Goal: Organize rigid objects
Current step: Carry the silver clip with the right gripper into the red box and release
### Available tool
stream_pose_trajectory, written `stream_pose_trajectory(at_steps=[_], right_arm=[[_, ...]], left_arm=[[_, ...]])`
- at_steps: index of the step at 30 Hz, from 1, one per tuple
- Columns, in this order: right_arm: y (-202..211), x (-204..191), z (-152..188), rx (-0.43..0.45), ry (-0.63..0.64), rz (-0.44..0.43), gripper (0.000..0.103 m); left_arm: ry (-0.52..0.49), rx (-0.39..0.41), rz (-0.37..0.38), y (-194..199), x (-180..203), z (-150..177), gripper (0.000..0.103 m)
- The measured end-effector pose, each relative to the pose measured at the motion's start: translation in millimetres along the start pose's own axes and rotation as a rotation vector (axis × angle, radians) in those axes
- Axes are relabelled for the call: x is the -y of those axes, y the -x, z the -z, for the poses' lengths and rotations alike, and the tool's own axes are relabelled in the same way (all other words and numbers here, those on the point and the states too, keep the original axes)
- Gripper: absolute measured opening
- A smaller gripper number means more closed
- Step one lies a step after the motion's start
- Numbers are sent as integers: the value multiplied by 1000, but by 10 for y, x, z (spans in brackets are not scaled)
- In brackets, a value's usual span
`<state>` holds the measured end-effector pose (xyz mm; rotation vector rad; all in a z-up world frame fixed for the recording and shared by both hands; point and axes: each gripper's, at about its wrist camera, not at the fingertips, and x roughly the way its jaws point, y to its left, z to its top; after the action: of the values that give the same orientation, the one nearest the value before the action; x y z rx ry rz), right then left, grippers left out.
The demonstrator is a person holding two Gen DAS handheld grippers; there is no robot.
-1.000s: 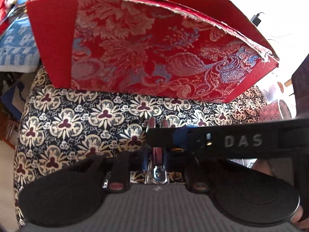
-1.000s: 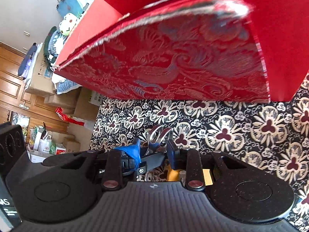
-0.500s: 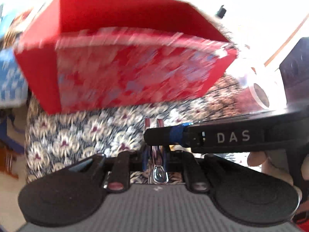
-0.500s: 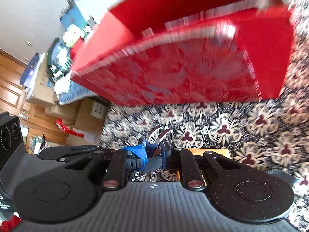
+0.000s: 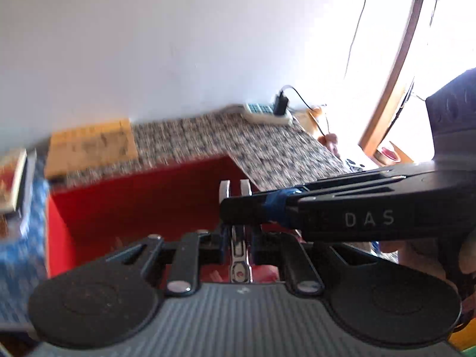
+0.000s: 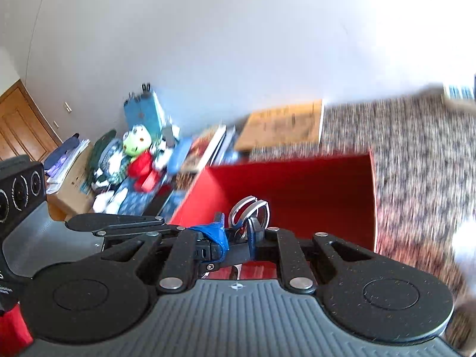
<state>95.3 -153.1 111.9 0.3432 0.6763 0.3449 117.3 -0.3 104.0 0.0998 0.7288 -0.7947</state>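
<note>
Tool, a metal piece pinched in both the left gripper and right gripper, hangs above the red box just ahead, not yet released.

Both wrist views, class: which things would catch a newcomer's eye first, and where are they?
The open red cardboard box fills the middle, its inside facing the cameras. In front of it, a shiny metal tool with looped handles is pinched in both pairs of jaws. A flat tan box lies behind on the patterned black-and-white cloth.

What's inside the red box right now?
The red box shows only bare red walls at the back. Its floor is mostly hidden behind the right claw and the metal tool it grips.
</note>
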Motion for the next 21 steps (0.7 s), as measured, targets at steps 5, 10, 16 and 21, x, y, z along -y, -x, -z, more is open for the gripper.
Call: stream_pose_trajectory(at_steps=[5, 10, 16, 21], right_arm=[[-438, 108, -300, -37, 17, 2, 0], [-990, 200, -300, -156, 30, 6, 0], [-1460, 407, -205, -261, -7, 5, 0], [-1757, 528, -162, -346, -53, 20, 0]], left_arm=[[49, -62, -10, -430, -342, -254, 5], [91, -186, -24, -986, -641, -129, 4], [123, -291, -104, -1350, -845, 12, 4], [159, -377, -196, -1457, -992, 32, 5]])
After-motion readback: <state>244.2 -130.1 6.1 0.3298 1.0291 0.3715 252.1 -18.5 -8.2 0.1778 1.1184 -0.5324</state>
